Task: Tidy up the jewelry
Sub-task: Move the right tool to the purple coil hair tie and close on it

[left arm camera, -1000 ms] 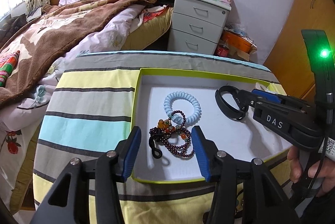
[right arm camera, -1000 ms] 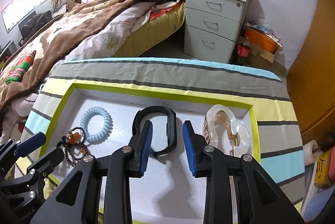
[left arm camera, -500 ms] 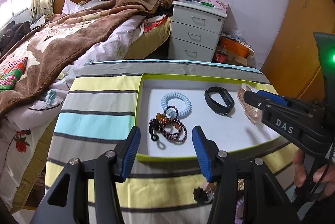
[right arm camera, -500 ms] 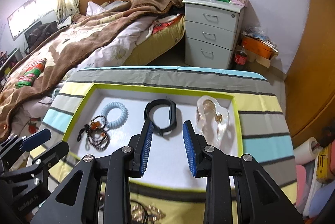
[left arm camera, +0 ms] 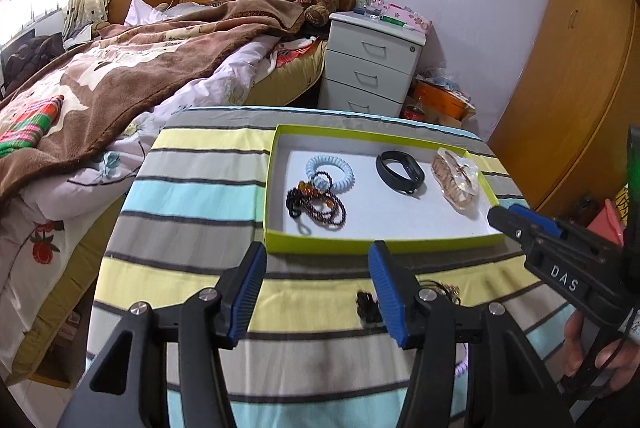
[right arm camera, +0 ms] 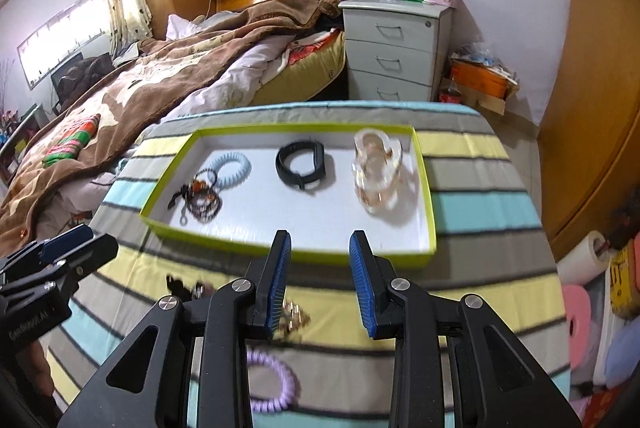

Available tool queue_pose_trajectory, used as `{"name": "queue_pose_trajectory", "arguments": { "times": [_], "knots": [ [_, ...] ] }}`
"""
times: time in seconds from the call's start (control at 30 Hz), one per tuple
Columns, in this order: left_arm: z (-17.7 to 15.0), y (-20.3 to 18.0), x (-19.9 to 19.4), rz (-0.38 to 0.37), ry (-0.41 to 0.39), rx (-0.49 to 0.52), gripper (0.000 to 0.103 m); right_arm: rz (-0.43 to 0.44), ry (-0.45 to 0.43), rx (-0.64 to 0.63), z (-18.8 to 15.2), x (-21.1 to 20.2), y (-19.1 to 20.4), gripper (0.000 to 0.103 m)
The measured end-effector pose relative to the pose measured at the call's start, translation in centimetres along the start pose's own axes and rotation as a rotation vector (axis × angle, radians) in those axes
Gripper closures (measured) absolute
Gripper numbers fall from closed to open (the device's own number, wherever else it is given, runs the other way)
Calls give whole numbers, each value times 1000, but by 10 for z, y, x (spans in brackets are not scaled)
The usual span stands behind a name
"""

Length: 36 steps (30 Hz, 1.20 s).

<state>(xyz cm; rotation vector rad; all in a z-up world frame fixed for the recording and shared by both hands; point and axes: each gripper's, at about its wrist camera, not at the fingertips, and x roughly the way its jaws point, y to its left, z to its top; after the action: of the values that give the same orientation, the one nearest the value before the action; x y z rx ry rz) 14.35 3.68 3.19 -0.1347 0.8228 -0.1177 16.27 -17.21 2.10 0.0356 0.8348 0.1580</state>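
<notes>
Both my claws, left (left arm camera: pixel 316 288) and right (right arm camera: pixel 318 280), hang open and empty above the bench. The purple coil band (right arm camera: pixel 272 380) lies outside the tray (right arm camera: pixel 288 252); I'd lower straight, straddling one side of its loop.

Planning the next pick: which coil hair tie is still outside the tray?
The purple coil tie, lying on the striped cloth by the right gripper; the blue one sits inside the tray.
</notes>
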Motion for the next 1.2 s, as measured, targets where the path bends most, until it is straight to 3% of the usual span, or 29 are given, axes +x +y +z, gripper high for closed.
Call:
{"name": "queue_pose_trajectory", "arguments": {
  "times": [0.37, 0.5, 0.67, 1.2],
  "knots": [
    [-32, 11, -9, -13, 24, -31, 45, 43, 43, 6, -51, -5, -7, 70],
    [-41, 15, -11, -30, 34, -38, 44, 75, 73, 1, -66, -2, -7, 63],
    [-52, 23, -11, -33, 44, -48, 43, 92, 88, -30, -75, 2, 1, 62],
    [-64, 34, -14, -31, 58, -59, 43, 34, 117, -115, -87, 10, 21, 62]
  ]
}}
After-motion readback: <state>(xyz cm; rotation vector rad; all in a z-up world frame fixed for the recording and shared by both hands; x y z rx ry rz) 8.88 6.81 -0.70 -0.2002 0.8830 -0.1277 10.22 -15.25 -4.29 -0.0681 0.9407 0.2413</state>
